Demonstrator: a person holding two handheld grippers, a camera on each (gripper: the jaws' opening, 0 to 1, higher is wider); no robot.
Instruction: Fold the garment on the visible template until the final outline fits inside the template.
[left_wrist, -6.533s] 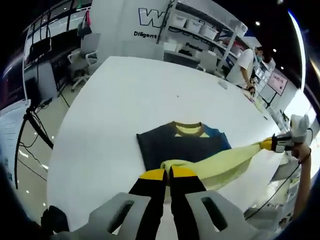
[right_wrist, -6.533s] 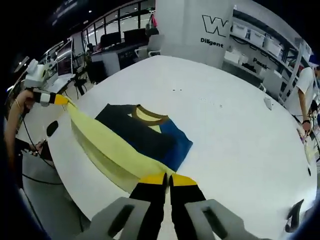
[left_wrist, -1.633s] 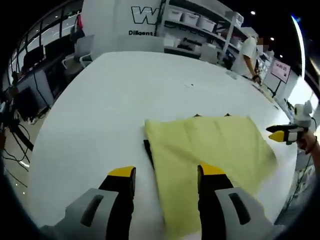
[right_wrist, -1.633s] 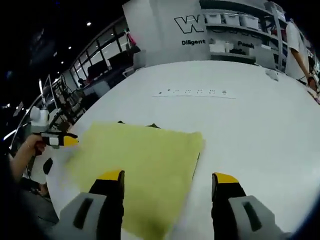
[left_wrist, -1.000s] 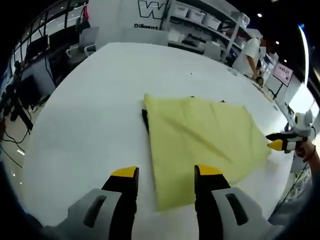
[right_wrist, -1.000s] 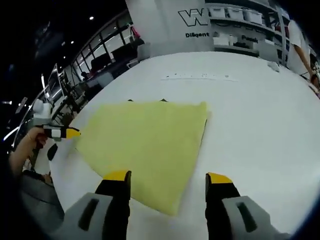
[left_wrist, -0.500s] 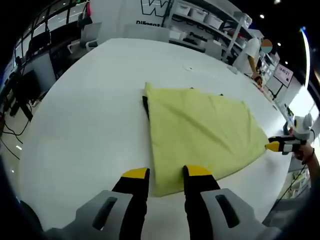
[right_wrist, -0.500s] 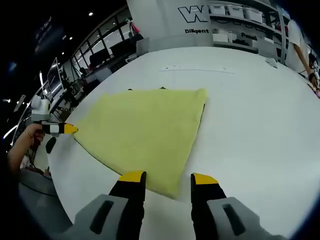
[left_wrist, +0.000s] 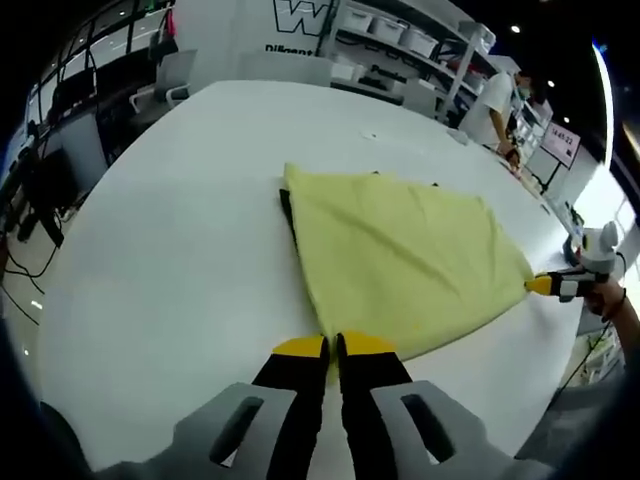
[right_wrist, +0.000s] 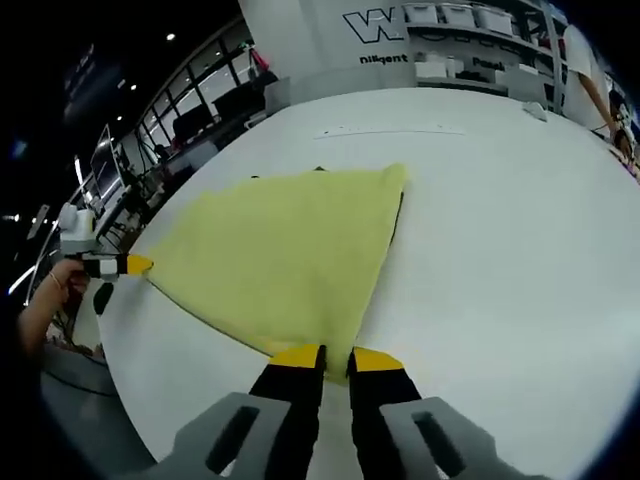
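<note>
A yellow garment lies spread flat on the white table, with a dark edge peeking out along its left side. My left gripper is shut on the garment's near corner. In the left gripper view the right gripper pinches the garment's far right corner. In the right gripper view the same garment stretches between my right gripper, shut on its near corner, and the left gripper at its left tip. A dark strip shows along the garment's right edge.
The round table edge runs close under both held corners. A row of small marks lies on the table beyond the garment. Shelves, office chairs and a standing person are behind the table.
Both grippers, open half a second ago, have come down and shut on the garment's two near corners. The garment now lies pulled taut between them.
</note>
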